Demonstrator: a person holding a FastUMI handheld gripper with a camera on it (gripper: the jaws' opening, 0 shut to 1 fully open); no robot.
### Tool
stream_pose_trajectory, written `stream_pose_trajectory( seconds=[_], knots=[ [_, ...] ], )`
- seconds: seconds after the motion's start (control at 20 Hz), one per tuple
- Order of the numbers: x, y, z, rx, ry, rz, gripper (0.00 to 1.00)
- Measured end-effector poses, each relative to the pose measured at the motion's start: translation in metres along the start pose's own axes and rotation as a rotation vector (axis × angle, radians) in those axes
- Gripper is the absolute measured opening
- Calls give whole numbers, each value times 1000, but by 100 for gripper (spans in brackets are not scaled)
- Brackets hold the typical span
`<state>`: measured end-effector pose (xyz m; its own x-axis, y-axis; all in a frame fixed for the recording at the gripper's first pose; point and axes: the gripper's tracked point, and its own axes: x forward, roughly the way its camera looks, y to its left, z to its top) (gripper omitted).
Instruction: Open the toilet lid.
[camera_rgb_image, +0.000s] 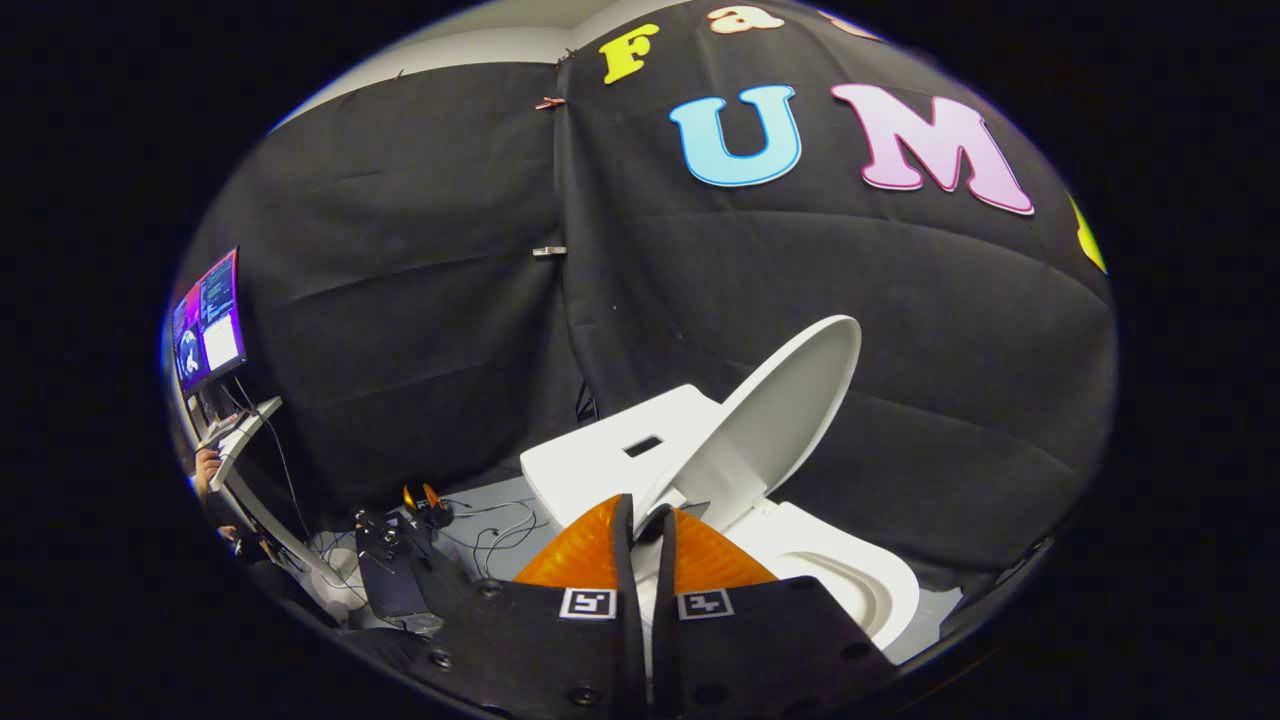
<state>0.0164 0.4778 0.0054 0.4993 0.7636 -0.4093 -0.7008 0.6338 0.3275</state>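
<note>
Our hand-held gripper (645, 515) has its orange fingers nearly together, only a thin gap between the tips and nothing clamped. Just ahead of them, slightly to the right, the toilet lid (775, 420) stands raised, its long axis slanting up and away toward the tank (610, 455). We judge it nearly open; any further push goes forward and up.

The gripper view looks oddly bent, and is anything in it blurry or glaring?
Gripper view: fisheye bending curves the cloth wall; the raised toilet lid is sharp and evenly lit, without glare; the monitor glows brightly; the gripper, jaws nearly closed, looks slightly soft up close.
</note>
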Motion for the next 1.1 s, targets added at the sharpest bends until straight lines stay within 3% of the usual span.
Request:
stream_pose_trajectory(
  seconds=[0.6, 0.9, 1.0, 1.05, 1.1],
  knots=[
    [73, 69, 29, -89, -58, 31, 8],
    [106, 95, 33, -59, -47, 73, 8],
    [118, 103, 33, -66, -55, 78, 18],
    [122, 112, 32, -67, -47, 112, 18],
    [127, 123, 23, -62, 2, 136, 28]
  ],
)
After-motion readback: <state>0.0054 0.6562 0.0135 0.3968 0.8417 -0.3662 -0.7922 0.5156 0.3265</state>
